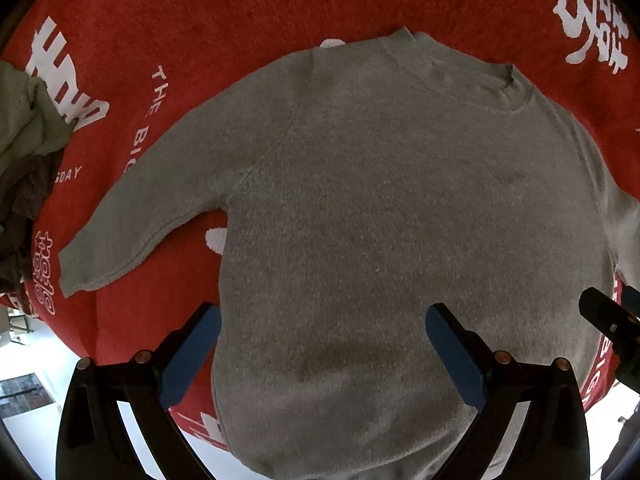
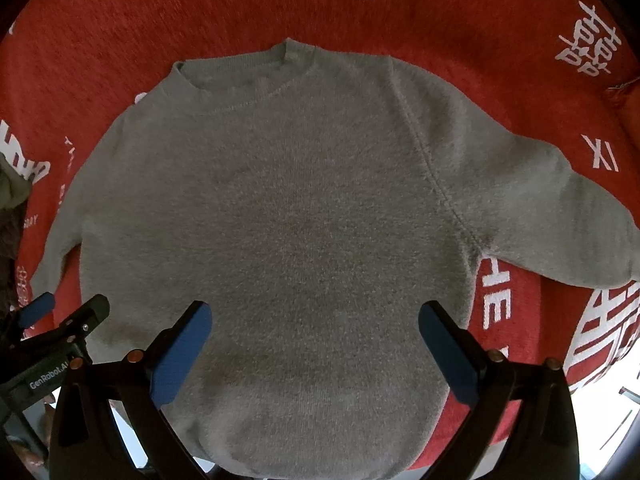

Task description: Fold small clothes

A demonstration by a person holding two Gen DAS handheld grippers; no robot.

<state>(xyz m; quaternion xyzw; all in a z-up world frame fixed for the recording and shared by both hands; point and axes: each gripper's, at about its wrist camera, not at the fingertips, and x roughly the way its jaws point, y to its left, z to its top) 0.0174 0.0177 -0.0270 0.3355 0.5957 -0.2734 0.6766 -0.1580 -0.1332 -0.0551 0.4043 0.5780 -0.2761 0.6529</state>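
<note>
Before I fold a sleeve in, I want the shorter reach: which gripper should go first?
Probably the left gripper. Both hang open over the grey sweater's hem, but the left sleeve lies fully in its view, while the right sleeve runs out of the right gripper's frame.

Grey sweater (image 1: 400,208) flat, sleeves out

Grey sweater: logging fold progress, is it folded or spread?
Spread: the grey sweater lies flat on the red cloth, both sleeves out, no folds.
</note>
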